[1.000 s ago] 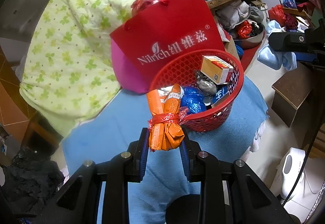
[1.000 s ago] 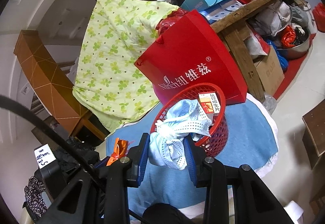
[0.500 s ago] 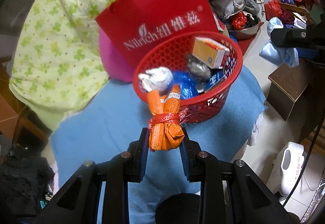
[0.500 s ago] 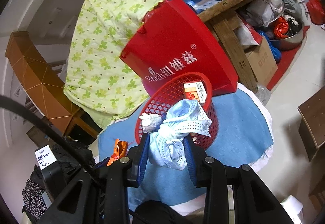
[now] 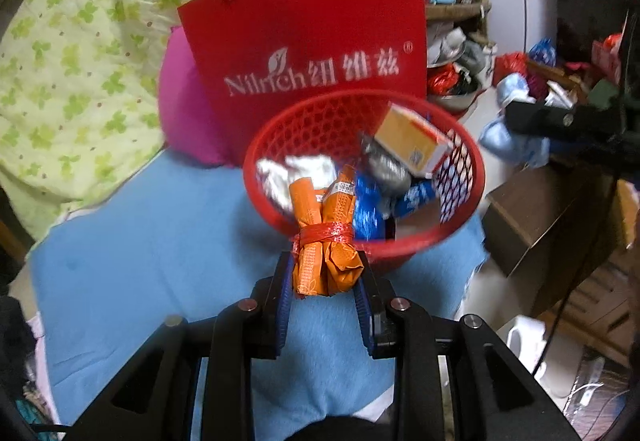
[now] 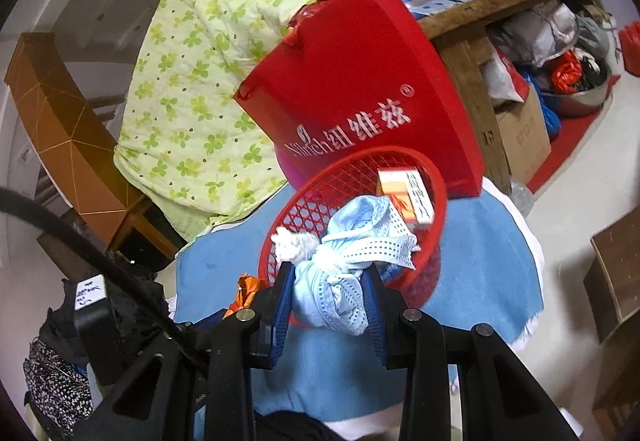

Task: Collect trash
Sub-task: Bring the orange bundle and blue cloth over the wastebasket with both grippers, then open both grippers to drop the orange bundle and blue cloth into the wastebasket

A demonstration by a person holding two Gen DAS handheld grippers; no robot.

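Note:
A red mesh basket (image 5: 464, 201) stands on a blue cloth-covered table (image 5: 140, 241); it holds an orange box (image 5: 412, 145), white crumpled paper (image 5: 304, 169), a silver wad and blue wrappers. My left gripper (image 5: 325, 281) is shut on an orange wrapper bundle (image 5: 324, 241) tied with red string, its tip over the basket's near rim. My right gripper (image 6: 330, 301) is shut on a wad of light blue face masks (image 6: 352, 265), just at the basket's (image 6: 400, 157) near rim.
A red Nilrich gift bag (image 5: 312, 53) stands right behind the basket, with a pink cushion (image 5: 180, 109) and a green-patterned quilt (image 5: 80, 61) to its left. A brown stool (image 5: 540, 221) stands on the floor to the right. Cluttered shelves (image 6: 500, 5) are behind.
Both grippers have moved closer to the basket, each still holding its trash. The orange bundle's tip now reaches over the near rim.

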